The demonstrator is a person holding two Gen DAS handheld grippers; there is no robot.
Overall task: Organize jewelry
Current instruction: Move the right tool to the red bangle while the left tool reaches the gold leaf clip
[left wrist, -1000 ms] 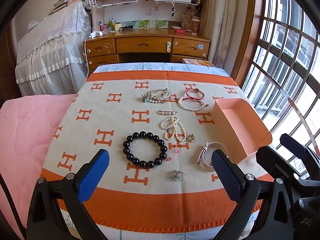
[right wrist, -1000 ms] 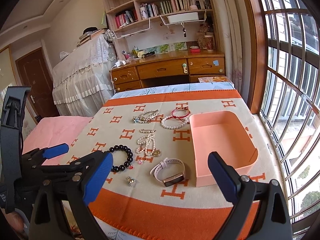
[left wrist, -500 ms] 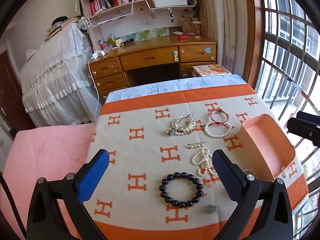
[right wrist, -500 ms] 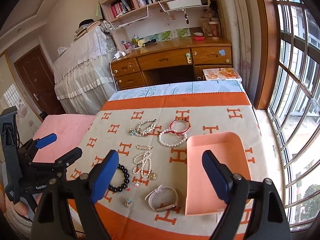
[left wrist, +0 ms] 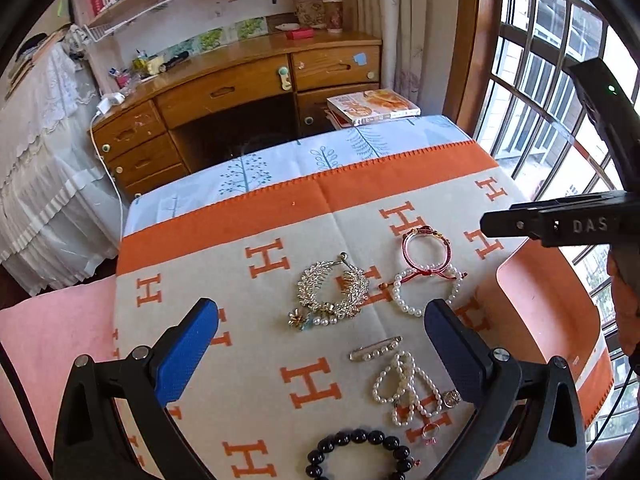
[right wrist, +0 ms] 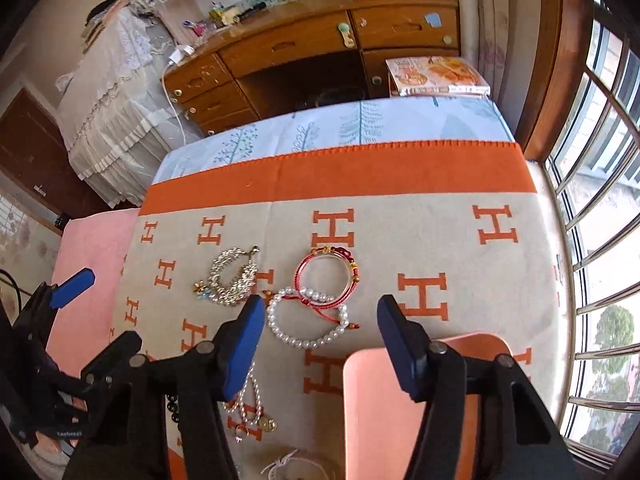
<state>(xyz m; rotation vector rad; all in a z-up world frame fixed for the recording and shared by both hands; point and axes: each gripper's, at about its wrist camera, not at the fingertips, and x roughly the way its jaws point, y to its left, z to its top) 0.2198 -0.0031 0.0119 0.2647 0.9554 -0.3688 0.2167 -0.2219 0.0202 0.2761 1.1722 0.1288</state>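
Right tool hangs over the pearl bracelet, its jaws half-wide, closing, gripping nothing. Left tool gapes wide, empty. Pink box sits just beside the bracelet.

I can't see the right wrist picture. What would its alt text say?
The right gripper, jaws closing with nothing between them, hangs over a white pearl bracelet tangled with a red cord bracelet on an orange H-patterned blanket. A silver leaf hair comb lies left of them, a pink box below right.
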